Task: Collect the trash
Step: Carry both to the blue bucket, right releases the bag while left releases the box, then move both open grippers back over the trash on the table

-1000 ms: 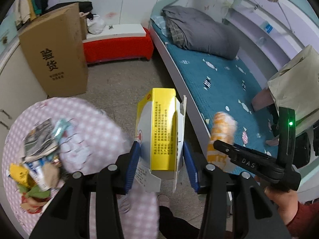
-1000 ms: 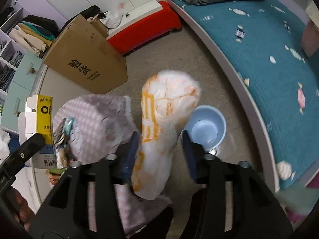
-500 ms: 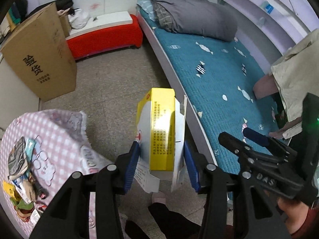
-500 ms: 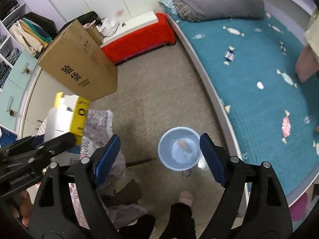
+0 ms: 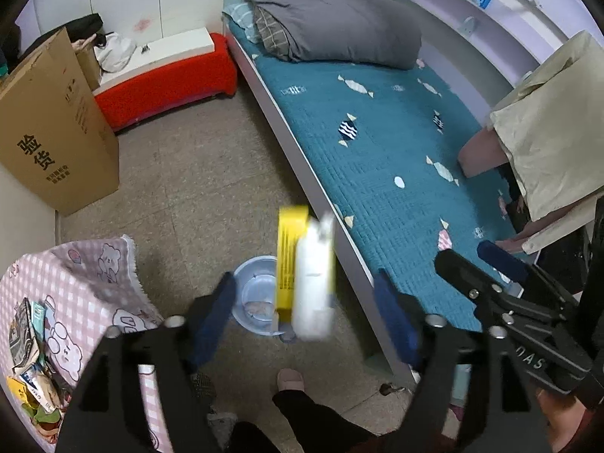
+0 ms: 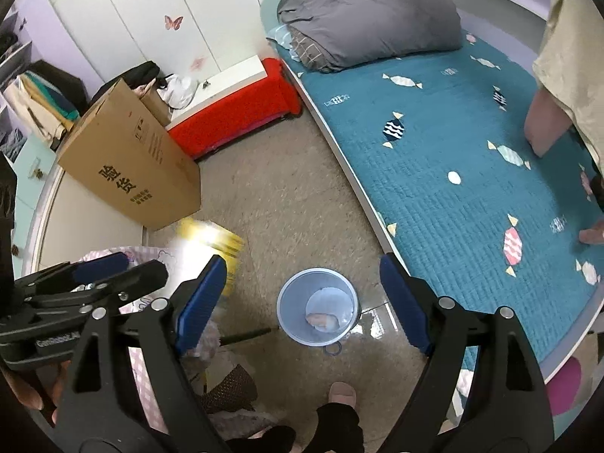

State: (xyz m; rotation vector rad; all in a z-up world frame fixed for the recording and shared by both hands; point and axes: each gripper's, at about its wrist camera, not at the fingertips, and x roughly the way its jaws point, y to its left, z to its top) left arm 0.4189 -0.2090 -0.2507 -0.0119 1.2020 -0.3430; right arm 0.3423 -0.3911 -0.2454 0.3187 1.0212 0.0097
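Note:
A yellow and white carton [image 5: 305,271] is blurred in mid-air between the spread jaws of my left gripper [image 5: 305,304], touching neither, over a pale blue bin [image 5: 256,294] on the floor. It also shows as a yellow blur in the right wrist view [image 6: 211,241]. My right gripper [image 6: 302,302] is open and empty above the same bin [image 6: 317,311], which holds an orange and white wrapper [image 6: 321,319]. More trash [image 5: 30,358] lies on the pink checked table [image 5: 87,283] at the lower left.
A teal bed [image 5: 377,158] with a grey duvet [image 5: 332,22] runs along the right. A big cardboard box [image 5: 53,128] and a red bench [image 5: 166,83] stand at the back left. A person's foot [image 6: 341,392] is just in front of the bin.
My left gripper has opened and let go of the carton, which now drops over the bin. The right gripper opened earlier and its wrapper lies in the bin.

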